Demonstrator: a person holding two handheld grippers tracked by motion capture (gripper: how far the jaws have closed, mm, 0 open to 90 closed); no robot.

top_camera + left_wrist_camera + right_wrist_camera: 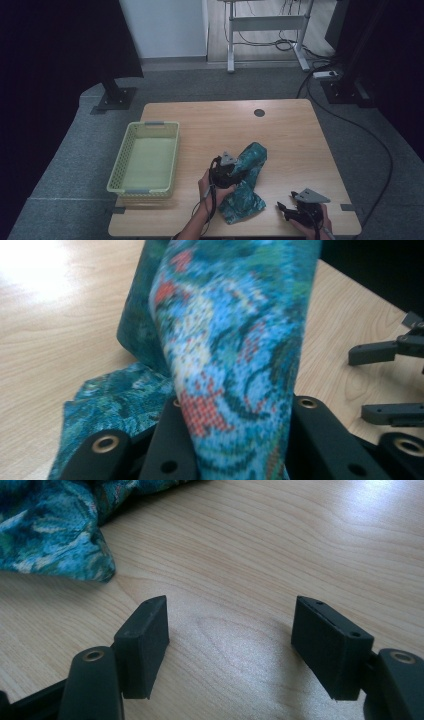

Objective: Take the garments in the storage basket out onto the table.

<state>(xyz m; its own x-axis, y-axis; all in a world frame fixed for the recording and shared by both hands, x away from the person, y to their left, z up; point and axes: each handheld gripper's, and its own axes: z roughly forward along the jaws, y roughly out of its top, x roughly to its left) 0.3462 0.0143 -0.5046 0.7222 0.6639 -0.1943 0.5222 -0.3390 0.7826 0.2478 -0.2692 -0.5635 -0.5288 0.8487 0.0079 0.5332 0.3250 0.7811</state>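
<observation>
A: Left gripper view first: what do those jaws have?

B: The left gripper (234,169) is closed on a fold of the patterned cloth (235,340); the fabric rises straight up between the two black jaws, pinched tight. In the high view that gripper sits at the middle of the cloth (246,182), near the centre of the table (290,135).

A: And the other one?

B: The right gripper (230,640) stands wide open with nothing between its jaws, just bare wood under them. In the high view the right gripper (286,209) rests near the front edge, on the right side.

A: So which way does the cloth lie from it?

B: To its left and a little farther away. The nearest part is the cloth's near end, a bunched corner that shows at the upper left of the right gripper view, near the jaws but apart from them.

A: How does the cloth run?

B: Its long axis goes from that near end, by the front edge, up and slightly right to the far end toward the table's middle. The left gripper grips it about halfway along.

A: Which hand is closer to the free near end?

B: I judge the right one is the free hand to take it, with a short reach leftward. The yellow basket (131,150) stands well apart on the left side.
</observation>
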